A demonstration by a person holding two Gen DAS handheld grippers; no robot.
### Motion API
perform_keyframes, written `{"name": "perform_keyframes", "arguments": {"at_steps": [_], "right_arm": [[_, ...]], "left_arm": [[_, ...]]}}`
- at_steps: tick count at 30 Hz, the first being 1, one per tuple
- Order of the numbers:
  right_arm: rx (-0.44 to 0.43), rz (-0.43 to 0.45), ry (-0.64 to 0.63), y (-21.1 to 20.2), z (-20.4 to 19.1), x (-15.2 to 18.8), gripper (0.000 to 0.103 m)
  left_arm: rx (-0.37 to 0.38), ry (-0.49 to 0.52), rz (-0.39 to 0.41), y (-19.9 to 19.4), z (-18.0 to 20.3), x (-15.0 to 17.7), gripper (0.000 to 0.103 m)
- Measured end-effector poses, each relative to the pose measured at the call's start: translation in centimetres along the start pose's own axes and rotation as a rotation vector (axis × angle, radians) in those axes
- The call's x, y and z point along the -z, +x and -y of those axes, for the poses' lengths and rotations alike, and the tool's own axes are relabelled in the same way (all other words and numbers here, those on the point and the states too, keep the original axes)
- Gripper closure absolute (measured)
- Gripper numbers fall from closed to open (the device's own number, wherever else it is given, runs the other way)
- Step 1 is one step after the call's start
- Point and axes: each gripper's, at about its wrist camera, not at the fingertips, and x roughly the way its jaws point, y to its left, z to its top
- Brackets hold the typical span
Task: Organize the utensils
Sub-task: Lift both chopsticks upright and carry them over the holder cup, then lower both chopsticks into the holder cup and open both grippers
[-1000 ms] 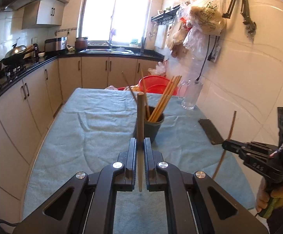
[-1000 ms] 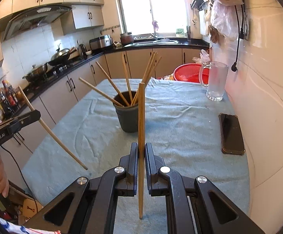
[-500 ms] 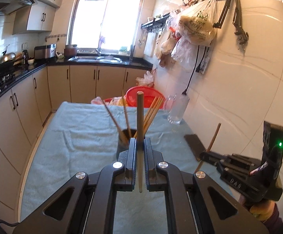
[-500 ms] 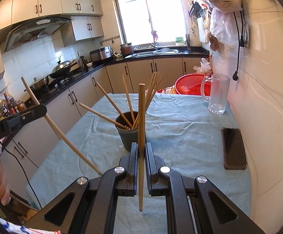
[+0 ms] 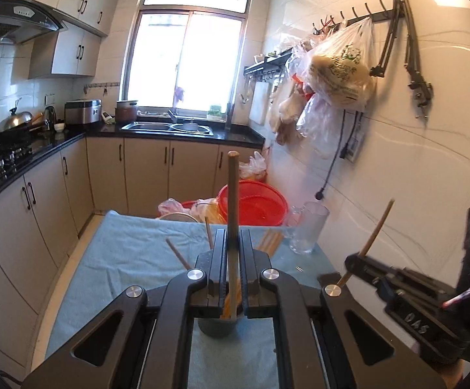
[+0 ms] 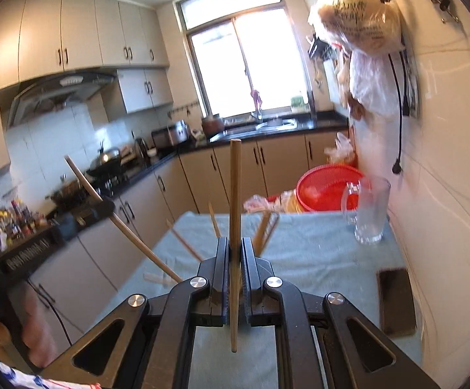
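My left gripper is shut on an upright wooden chopstick, right above the dark holder cup, whose rim the jaws hide. Several chopsticks stick out of the cup. My right gripper is shut on another upright chopstick; the cup is hidden behind it, only chopstick tips show. In the left wrist view the right gripper shows at the right with its chopstick. In the right wrist view the left gripper shows at the left with its chopstick.
The table has a blue cloth. A glass pitcher stands at the far right, a black phone lies by the wall. A red basin sits beyond the table. Cabinets run along the left, a tiled wall on the right.
Both grippers have tilted upward and come closer to the cup, each still holding its chopstick. The cup has dropped behind the jaws in both views.
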Motion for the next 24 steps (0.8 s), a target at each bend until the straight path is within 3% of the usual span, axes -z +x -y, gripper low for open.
{"name": "perform_keyframes", "arguments": {"at_steps": [7,15,24], "right_arm": [[-0.021,0.038,0.044,2.9,-0.2,-1.9,0.096],[-0.016,0.046,0.077,6.8,0.6,-1.8,0.096],[-0.013,-0.061,0.070,10.4,1.0,0.9,0.096]], "left_arm": [[-0.026,-0.012,-0.042,4.5,-0.8,-0.1,0.097],[-0.043,-0.033,-0.112,8.0,-2.3,1.0,0.097],[-0.059,-0.009,-0.149,10.0,-2.2,2.4,0.096]]}}
